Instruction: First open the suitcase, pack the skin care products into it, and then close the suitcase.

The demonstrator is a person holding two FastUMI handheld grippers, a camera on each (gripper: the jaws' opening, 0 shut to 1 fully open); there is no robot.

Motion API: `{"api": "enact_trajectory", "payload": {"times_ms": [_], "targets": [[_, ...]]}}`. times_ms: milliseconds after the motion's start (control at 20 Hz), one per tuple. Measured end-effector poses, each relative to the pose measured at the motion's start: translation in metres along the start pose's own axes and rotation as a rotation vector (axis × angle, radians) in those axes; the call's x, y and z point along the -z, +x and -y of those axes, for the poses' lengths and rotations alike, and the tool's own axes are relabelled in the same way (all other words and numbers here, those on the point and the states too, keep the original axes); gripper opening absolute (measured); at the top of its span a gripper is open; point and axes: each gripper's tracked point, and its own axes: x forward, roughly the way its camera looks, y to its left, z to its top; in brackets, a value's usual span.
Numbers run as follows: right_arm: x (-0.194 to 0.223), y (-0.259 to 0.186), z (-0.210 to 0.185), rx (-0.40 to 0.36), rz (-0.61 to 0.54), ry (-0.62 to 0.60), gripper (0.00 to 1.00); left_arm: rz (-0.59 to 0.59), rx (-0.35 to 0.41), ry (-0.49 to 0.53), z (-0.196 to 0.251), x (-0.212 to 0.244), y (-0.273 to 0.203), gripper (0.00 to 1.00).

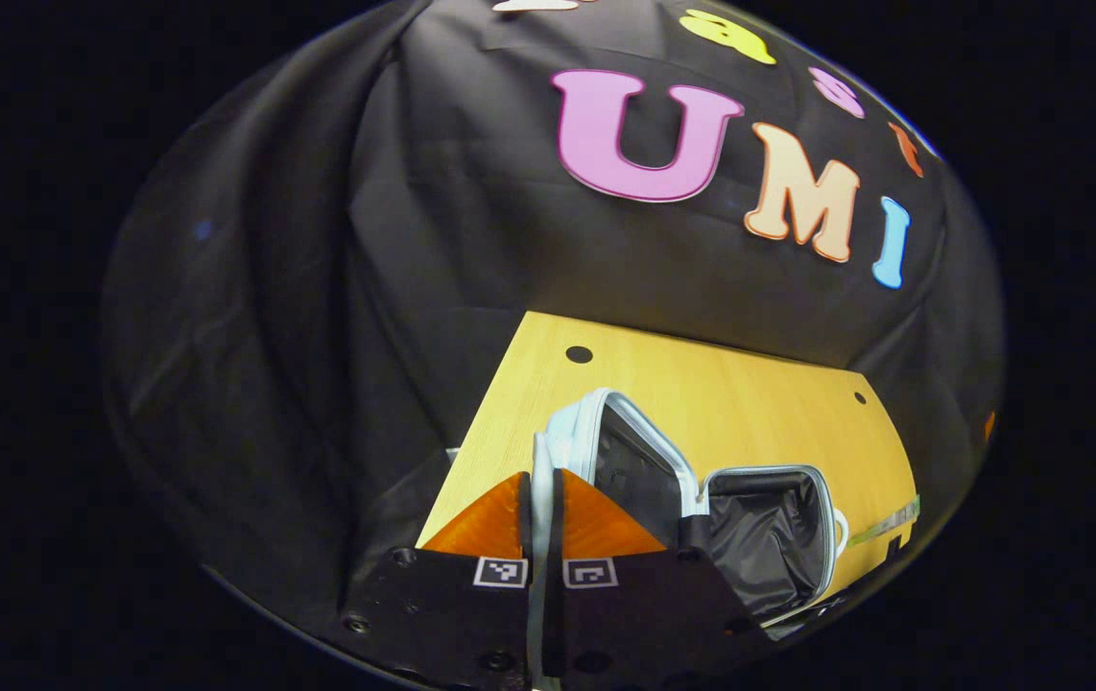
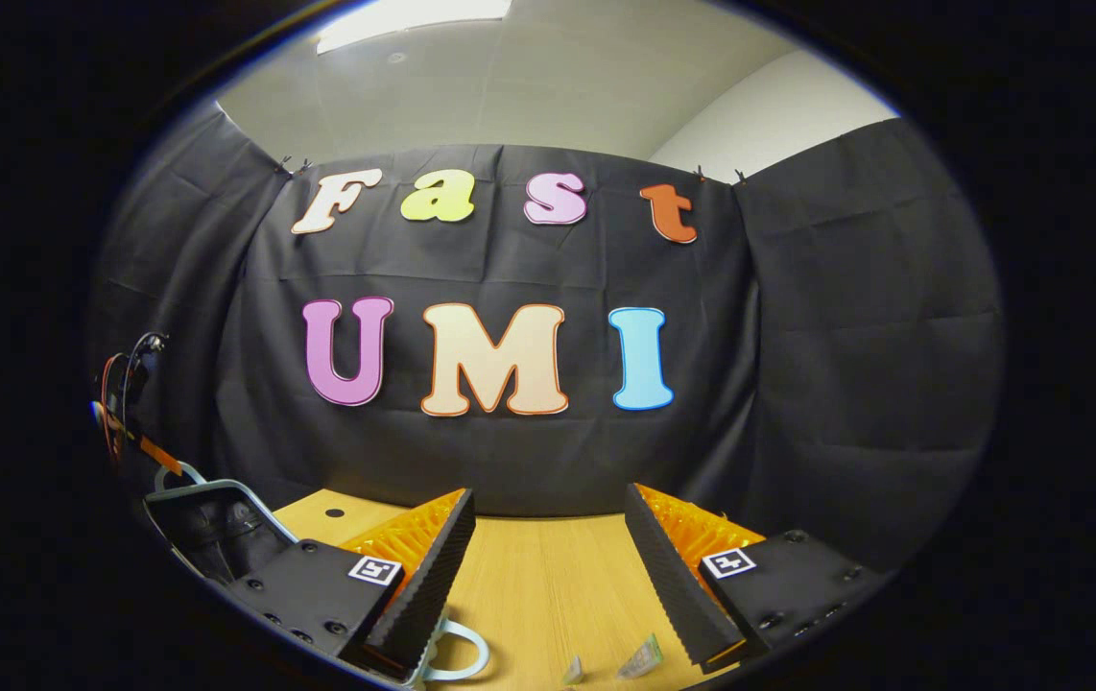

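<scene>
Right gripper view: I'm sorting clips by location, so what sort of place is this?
Probably an indoor recording booth: black cloth wall hung as a backdrop, a wooden table before it, a plain room ceiling above.

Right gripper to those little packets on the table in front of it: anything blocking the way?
Nothing visible. The right gripper hangs open above bare table, and the small packets lie just ahead between its fingers. The open suitcase sits off to the side.
</scene>
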Motion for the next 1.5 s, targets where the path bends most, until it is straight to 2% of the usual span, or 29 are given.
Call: {"api": "enact_trajectory", "payload": {"times_ms": [100, 250, 600, 800, 900, 950, 1050, 1150, 1200, 1250, 1300, 1500], "targets": [[0.0, -0.002, -0.007, -0.01, 0.009, -0.028, 0.95, -0.02, -0.03, -0.006, -0.019, 0.015, 0.013, 0.0], [0.006, -0.004, -0.015, -0.028, -0.007, -0.042, 0.99, -0.026, -0.07, 0.003, -0.038, 0.037, 0.033, 0.0], [-0.002, -0.009, -0.001, -0.003, -0.004, -0.044, 0.99, -0.034, -0.186, -0.039, -0.071, 0.066, 0.061, 0.0], [0.0, -0.006, 0.005, 0.001, -0.012, -0.029, 0.98, 0.092, -0.276, -0.027, -0.084, 0.051, 0.052, 0.19], [-0.001, -0.006, 0.009, 0.003, -0.005, -0.015, 0.98, 0.193, -0.284, -0.041, -0.073, 0.029, 0.035, 0.4], [-0.002, -0.005, 0.012, 0.006, 0.002, -0.008, 0.99, 0.257, -0.295, -0.042, -0.066, 0.016, 0.025, 0.58], [-0.003, -0.005, 0.016, -0.001, 0.009, 0.002, 0.98, 0.378, -0.305, -0.043, -0.049, -0.008, 0.005, 0.74], [-0.01, -0.002, 0.026, 0.002, 0.037, 0.01, 1.0, 0.447, -0.292, -0.041, -0.022, -0.022, -0.007, 0.75], [-0.012, -0.001, 0.033, 0.004, 0.053, 0.019, 0.98, 0.475, -0.278, -0.036, -0.006, -0.026, -0.015, 0.72], [-0.016, 0.0, 0.037, -0.001, 0.064, 0.029, 0.98, 0.493, -0.267, -0.027, 0.008, -0.032, -0.02, 0.79], [-0.015, 0.003, 0.041, -0.009, 0.067, 0.035, 0.98, 0.519, -0.258, -0.009, 0.022, -0.038, -0.032, 0.81], [-0.014, 0.008, 0.071, -0.015, 0.067, 0.053, 0.98, 0.587, -0.191, 0.019, 0.082, -0.043, -0.07, 0.82]]}}
